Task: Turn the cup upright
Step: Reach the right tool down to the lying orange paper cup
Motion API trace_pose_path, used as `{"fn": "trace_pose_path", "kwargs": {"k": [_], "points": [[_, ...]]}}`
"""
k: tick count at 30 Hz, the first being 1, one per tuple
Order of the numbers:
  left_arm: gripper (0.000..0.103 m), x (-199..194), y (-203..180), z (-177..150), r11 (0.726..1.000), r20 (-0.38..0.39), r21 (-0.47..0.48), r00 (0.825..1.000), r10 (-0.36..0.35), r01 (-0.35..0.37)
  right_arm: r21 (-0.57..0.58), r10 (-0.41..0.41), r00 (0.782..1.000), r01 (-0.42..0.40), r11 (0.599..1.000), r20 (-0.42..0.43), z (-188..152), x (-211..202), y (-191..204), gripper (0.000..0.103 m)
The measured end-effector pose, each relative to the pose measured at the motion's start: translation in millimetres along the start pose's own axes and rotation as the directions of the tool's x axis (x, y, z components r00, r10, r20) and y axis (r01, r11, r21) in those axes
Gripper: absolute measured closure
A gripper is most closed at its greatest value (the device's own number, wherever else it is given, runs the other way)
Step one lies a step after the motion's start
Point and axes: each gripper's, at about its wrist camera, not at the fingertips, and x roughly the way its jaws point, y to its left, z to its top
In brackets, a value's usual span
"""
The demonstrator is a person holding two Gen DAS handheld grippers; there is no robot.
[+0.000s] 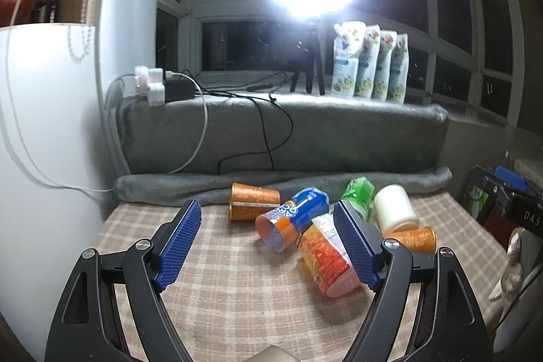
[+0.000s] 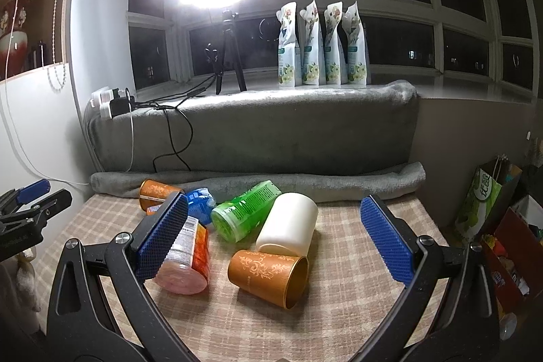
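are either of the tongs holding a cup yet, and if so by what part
Nothing is held. The left tongs and the right tongs are both open above the checked cloth, with the cups lying on their sides beyond them.

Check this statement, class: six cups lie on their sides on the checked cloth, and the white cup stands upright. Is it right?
Not quite. The white cup lies on its side too, against the green cup, as the right wrist view shows. The rest holds: all the cups lie tipped on the checked cloth.

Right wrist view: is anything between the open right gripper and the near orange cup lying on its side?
Nothing visible. The orange cup lies on the checked cloth between and just ahead of the right gripper, jaws wide apart. The white cup touches it from behind, so the far side is crowded.
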Motion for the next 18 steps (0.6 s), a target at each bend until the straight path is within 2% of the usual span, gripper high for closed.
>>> {"fn": "trace_pose_path", "kwargs": {"k": [7,10,14,18], "points": [[0.023,24.0,8.3,-0.5,0.997,-0.072,0.071,0.997,-0.025,0.03,0.0,0.013,0.999,-0.013,1.0,-0.043,-2.8,16.8,-4.5,0.0],[0.023,35.3,12.5,-1.8,0.995,-0.1,0.098,0.995,-0.014,0.024,-0.024,0.04,0.997,-0.042,0.999,-0.068,-0.9,29.3,-0.5,0.0],[0.023,47.1,20.0,-4.7,0.994,-0.136,0.105,0.991,-0.012,0.026,-0.138,0.092,0.987,-0.11,0.984,-0.13,8.6,55.9,18.1,0.0],[0.023,54.4,28.3,-10.7,0.996,-0.165,0.089,0.986,-0.007,0.022,-0.281,0.157,0.966,-0.212,0.936,-0.206,20.2,89.2,50.3,0.0]]}}
